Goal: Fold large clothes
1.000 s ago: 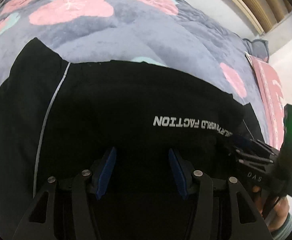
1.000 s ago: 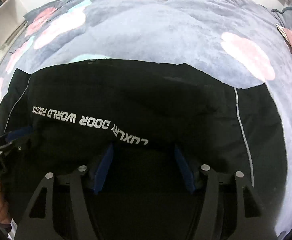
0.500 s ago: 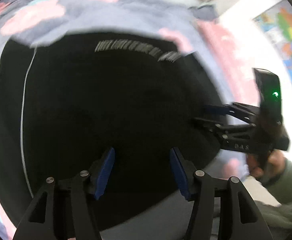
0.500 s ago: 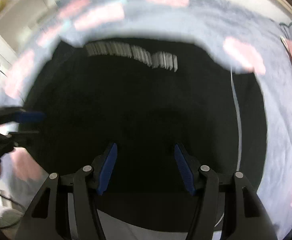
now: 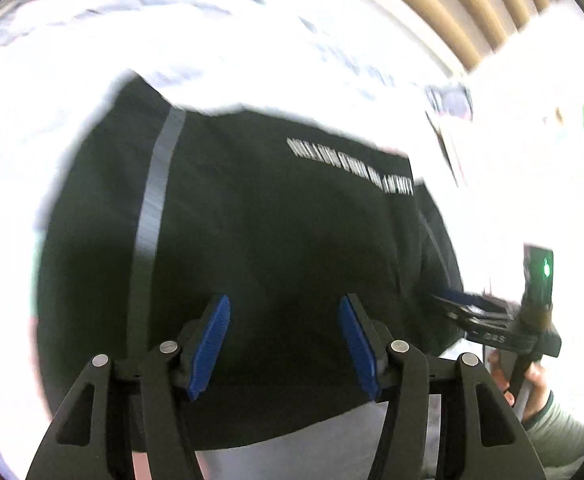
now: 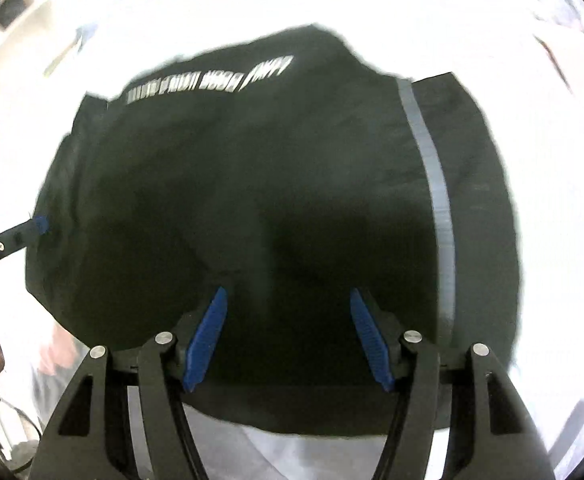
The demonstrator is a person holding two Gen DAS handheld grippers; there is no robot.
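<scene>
Under both grippers, I see the black garment spread flat on the washed-out bed cover.

Its near hem shows just below my fingers, its lettered edge far; bright open cover rings it on all sides. My left gripper and right gripper each stand about half open, nothing held. Compared with a second ago, the garment sits farther off, and its near edge has come into view.
</scene>
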